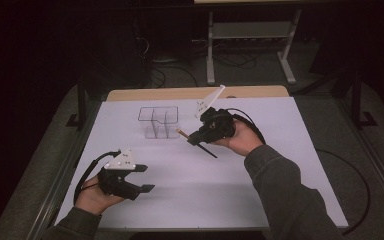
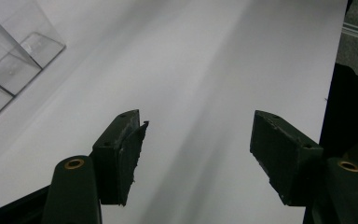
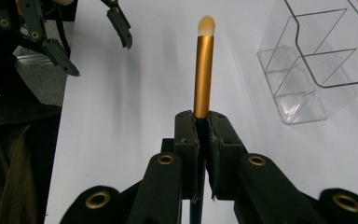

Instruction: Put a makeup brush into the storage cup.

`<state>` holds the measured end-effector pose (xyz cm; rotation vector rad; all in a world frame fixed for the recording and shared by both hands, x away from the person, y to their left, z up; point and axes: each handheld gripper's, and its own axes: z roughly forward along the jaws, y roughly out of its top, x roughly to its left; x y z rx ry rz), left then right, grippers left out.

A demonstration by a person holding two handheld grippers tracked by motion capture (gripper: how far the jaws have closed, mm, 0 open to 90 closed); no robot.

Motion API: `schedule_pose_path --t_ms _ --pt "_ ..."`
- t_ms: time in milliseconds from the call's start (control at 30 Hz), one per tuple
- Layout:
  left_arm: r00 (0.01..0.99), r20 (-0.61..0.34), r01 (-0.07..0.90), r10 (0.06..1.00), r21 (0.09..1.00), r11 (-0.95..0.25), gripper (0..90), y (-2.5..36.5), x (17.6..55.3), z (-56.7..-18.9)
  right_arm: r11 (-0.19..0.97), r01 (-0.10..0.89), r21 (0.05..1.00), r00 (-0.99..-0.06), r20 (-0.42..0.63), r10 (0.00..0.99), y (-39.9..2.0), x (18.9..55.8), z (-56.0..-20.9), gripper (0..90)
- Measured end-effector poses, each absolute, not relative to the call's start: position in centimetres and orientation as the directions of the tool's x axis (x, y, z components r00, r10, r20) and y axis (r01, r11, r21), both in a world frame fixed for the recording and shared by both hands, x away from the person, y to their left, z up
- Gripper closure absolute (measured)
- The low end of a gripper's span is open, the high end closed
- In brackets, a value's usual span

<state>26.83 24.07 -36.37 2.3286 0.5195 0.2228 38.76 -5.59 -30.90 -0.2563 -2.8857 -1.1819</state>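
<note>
Two hand-held grippers are working over a white table [image 1: 260,190]. The right gripper [image 3: 203,122] is clamping a makeup brush [image 3: 203,70] by its handle, jaws pressed tight on it just below the gold ferrule, and is holding it in the air near a clear acrylic organizer [image 1: 159,122]. The left gripper [image 1: 145,179] is resting low near the table's front edge, jaws standing apart with nothing between them. Judged from its build, the brush is light and stiff along the handle, smooth enough to slip or swivel in the pads, with a soft tip that should not be squeezed; the handle next to the ferrule is the sound place to grip. From the right gripper view the pale bristle tip and the organizer's inner compartments are showing clearly; the high view is instead giving the brush's dark handle trailing behind the jaws, tilted toward the table.
</note>
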Motion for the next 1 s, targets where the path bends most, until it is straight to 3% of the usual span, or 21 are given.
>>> schedule_pose_path --t_ms 1000 --pt "0.884 -0.018 0.325 0.468 0.743 -0.585 27.9 24.1 26.7 -38.9 0.663 0.149 0.734 -0.986 0.055 0.16 -2.4 42.3 -28.9 82.7"
